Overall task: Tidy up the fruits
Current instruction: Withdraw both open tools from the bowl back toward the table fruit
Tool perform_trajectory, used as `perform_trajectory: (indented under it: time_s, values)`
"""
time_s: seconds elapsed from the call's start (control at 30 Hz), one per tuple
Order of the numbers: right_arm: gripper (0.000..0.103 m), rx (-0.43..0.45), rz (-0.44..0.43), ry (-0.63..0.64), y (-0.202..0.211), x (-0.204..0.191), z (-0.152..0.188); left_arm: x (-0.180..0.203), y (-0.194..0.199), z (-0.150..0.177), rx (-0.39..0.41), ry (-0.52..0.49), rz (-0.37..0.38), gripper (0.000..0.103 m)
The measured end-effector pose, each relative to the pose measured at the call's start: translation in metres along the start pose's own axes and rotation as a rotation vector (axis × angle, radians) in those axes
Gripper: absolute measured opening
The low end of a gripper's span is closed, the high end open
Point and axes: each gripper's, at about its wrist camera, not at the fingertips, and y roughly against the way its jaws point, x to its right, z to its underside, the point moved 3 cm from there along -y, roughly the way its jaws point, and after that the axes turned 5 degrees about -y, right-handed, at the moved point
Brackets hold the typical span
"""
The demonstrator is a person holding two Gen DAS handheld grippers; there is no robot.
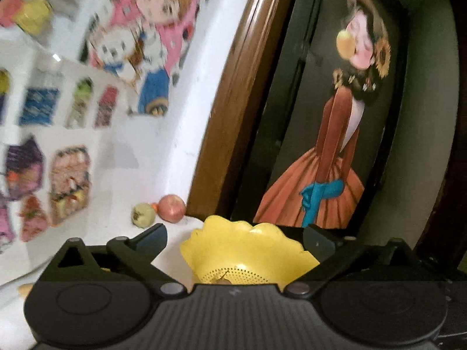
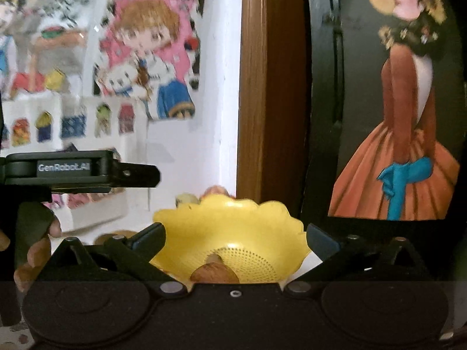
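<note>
A yellow scalloped colander bowl (image 1: 248, 250) (image 2: 233, 233) sits on the white surface right in front of both grippers. A brownish fruit (image 2: 214, 272) lies inside it at the near side. Behind the bowl, against the wall, rest a pale green fruit (image 1: 143, 215) (image 2: 186, 199) and a reddish apple-like fruit (image 1: 172, 207) (image 2: 214, 191). My left gripper (image 1: 235, 237) is open with the bowl showing between its fingers. My right gripper (image 2: 236, 237) is open too, nothing held. The left gripper's body (image 2: 78, 170) shows from the side in the right wrist view, with a person's hand (image 2: 32, 250) on its handle.
A white wall with cartoon stickers (image 1: 140, 43) rises to the left. A brown wooden frame (image 1: 233, 102) and a dark painting of a figure in an orange dress (image 1: 327, 145) stand close behind the bowl on the right. Another yellowish item (image 1: 24, 290) lies at the lower left.
</note>
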Motion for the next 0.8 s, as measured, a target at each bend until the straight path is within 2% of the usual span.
perform_trajectory:
  time_s: [0.2,0.43,0.63,0.8]
  values:
    - [0.102,0.098,0.002,-0.003,0.063,-0.028,0.002,0.007,0.065,-0.003,0.054,-0.027,-0.001,0.103]
    - [0.102,0.158,-0.008,-0.015,0.127,-0.051,0.009,0.01,0.131,0.004,0.105,-0.059,-0.011,0.103]
    - [0.102,0.175,0.029,0.035,0.171,-0.072,0.019,0.006,0.171,0.019,0.105,-0.126,-0.01,0.103]
    - [0.102,0.183,0.06,0.02,0.199,-0.086,0.031,-0.002,0.2,0.032,0.103,-0.144,-0.01,0.103]
